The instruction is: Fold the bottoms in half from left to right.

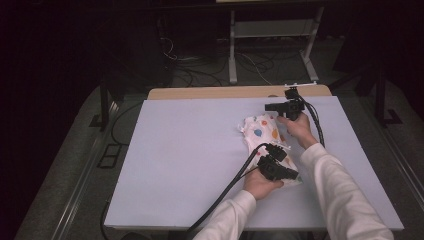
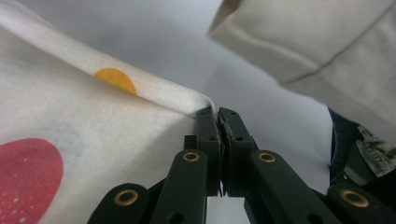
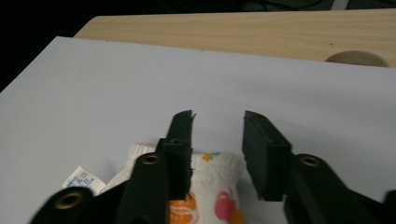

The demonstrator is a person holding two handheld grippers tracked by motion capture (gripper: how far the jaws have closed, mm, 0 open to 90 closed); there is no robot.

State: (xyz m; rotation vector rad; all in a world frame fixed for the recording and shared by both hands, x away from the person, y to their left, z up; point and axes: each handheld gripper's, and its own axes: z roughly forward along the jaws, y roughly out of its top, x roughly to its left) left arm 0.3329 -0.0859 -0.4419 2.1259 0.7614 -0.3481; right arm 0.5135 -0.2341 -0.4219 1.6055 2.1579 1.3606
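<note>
Two tongs, left (image 1: 291, 174) and right (image 1: 269, 107), one spotted garment (image 1: 264, 134).

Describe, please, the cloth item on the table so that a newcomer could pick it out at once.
Start at the pale blue-grey table top and look to its right half, between the person's two hands. There lies a small white garment printed with orange, blue and red spots. It is the one patterned thing on the plain surface, with a small white label at one end.
</note>
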